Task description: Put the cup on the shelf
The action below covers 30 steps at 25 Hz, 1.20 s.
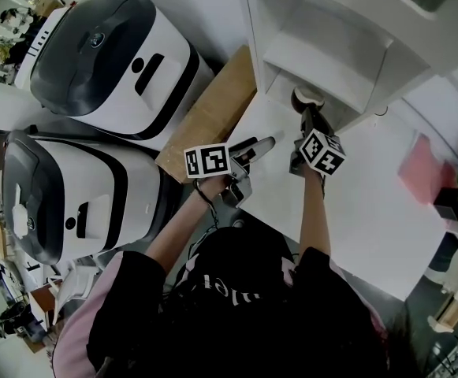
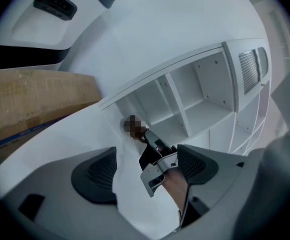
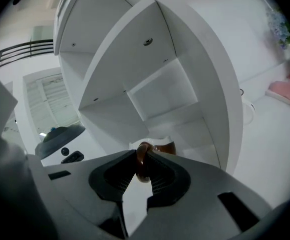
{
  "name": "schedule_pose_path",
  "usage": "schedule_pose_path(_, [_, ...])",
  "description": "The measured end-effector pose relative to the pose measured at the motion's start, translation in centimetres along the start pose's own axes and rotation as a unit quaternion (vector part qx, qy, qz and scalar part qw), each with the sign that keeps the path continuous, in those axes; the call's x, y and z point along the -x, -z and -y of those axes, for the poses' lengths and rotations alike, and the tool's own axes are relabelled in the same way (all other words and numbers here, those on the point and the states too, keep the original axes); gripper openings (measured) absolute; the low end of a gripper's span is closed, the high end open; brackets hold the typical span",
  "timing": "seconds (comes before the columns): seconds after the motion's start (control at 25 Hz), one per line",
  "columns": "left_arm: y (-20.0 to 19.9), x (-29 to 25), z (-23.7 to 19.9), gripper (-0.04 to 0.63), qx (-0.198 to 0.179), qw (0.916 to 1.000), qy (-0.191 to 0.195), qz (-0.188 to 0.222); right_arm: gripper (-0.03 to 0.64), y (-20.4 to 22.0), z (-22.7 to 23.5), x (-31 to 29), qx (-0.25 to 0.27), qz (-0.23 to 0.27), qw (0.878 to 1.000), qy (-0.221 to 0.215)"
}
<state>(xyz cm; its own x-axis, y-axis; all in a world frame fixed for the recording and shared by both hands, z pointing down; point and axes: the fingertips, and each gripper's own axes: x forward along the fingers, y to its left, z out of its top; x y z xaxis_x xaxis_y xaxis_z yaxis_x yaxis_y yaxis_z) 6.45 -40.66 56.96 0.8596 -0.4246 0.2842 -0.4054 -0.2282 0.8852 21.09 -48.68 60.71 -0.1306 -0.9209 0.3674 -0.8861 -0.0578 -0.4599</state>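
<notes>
The right gripper is clenched on the handle of the brown cup — the cup is at the mouth of the lowest compartment of the shelf, which stands on the white table. The left gripper is near, jaws apart — gripping nothing.

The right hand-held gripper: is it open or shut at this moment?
Shut on the cup. In the right gripper view, the right hand-held gripper has both jaws pressed against its brown handle.
</notes>
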Motion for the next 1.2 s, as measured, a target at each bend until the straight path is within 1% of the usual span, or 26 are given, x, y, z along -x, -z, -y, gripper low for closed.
schedule_pose_path(0.12, [-0.3, 0.9, 0.2, 0.394, -0.002, 0.9999, -0.003, 0.012, 0.087, 0.8, -0.2, -0.3, 0.028, 0.005, 1.0, -0.002])
schedule_pose_path(0.32, [0.0, 2.4, 0.6, 0.394, -0.007, 0.9993, -0.008, 0.036, 0.087, 1.6, -0.8, -1.4, 0.084, -0.021, 0.996, -0.008])
schedule_pose_path(0.44, [0.5, 3.2, 0.7, 0.393, 0.004, 0.9988, -0.005, 0.048, 0.087, 1.5, -0.8, -2.4, 0.09, -0.035, 0.995, -0.008])
schedule_pose_path(0.6, [1.0, 4.5, 0.8, 0.393, 0.023, 0.9977, -0.002, 0.063, 0.087, 2.3, -0.6, -4.0, 0.107, -0.067, 0.992, -0.008])
schedule_pose_path(0.76, [1.3, 5.7, 1.1, 0.393, 0.014, 0.9978, -0.001, 0.065, 0.087, 2.8, 0.1, -5.9, 0.122, -0.096, 0.988, 0.002])
schedule_pose_path(0.88, [1.4, 6.6, 1.3, 0.393, 0.01, 0.9975, -0.001, 0.07, 0.087, 2.8, 1.5, -7.1, 0.136, -0.11, 0.984, 0.028])
schedule_pose_path(1.0, [1.4, 7.5, 1.2, 0.393, 0.012, 0.997, -0.002, 0.076, 0.087, 2.5, 2.1, -7.9, 0.145, -0.115, 0.982, 0.035])
schedule_pose_path(1.2, [1.7, 8.8, 1.0, 0.393, 0.012, 0.9967, -0.003, 0.081, 0.088, 2.1, 1.9, -8.0, 0.142, -0.108, 0.984, 0.023])
